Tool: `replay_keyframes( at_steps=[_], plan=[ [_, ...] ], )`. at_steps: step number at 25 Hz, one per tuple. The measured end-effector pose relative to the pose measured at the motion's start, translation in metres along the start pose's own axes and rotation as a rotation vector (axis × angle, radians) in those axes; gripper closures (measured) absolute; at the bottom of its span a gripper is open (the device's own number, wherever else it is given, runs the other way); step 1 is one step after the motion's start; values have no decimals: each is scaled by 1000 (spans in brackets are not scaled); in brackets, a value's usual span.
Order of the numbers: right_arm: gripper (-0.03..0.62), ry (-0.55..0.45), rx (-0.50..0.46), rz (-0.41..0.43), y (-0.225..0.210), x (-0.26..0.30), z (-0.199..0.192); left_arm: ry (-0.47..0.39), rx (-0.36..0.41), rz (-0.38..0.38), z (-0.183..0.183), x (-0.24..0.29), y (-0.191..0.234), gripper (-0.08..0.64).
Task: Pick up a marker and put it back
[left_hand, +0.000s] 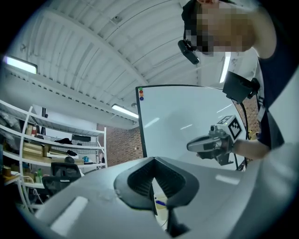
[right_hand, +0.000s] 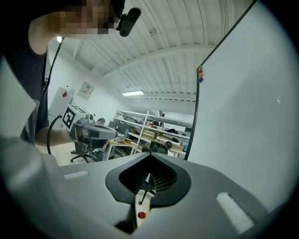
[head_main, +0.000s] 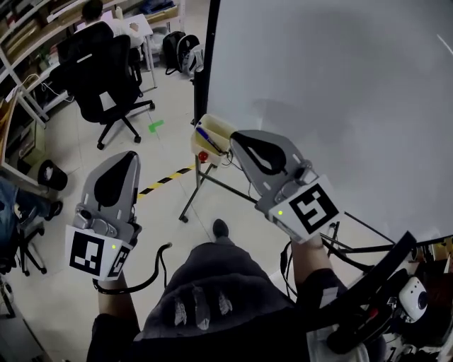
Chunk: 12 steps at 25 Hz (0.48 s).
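A blue marker (head_main: 209,136) lies in a cream tray (head_main: 221,127) at the whiteboard's (head_main: 333,85) lower left corner; a red knob (head_main: 203,156) shows on the tray's underside. My right gripper (head_main: 236,136) is shut and empty, its tips just right of the tray and above it. My left gripper (head_main: 131,155) hangs to the left over the floor, also shut and empty. In the left gripper view the marker (left_hand: 160,203) and tray show through the slit below the closed tips (left_hand: 153,159). Under the right gripper's tips (right_hand: 150,154) the tray (right_hand: 142,201) and knob (right_hand: 140,215) show.
The whiteboard's metal stand (head_main: 212,185) spreads over the floor beside yellow-black tape (head_main: 166,178). A black office chair (head_main: 102,78), a person seated at a desk (head_main: 99,14) and a backpack (head_main: 180,51) are at the back left. Shelves (head_main: 21,42) line the left wall.
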State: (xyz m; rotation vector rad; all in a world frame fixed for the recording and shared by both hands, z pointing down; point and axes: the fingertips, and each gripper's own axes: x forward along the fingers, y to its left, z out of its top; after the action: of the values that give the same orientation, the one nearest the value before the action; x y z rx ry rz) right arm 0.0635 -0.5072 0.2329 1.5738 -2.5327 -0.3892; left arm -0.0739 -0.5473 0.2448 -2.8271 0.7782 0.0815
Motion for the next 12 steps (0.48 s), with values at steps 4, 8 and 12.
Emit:
replay_keyframes(
  at_steps=[4,8,12],
  plan=[
    [592,-4,3,-8,7,-11,3,-3,2,-3,4,-10,-10,554],
    [592,11,0,3,15,-26,1,6,-18,2,2,-15,-22,554],
    [592,-3,9,12,12,-47,2,15,-15,8,5,-15,-44,554]
  ],
)
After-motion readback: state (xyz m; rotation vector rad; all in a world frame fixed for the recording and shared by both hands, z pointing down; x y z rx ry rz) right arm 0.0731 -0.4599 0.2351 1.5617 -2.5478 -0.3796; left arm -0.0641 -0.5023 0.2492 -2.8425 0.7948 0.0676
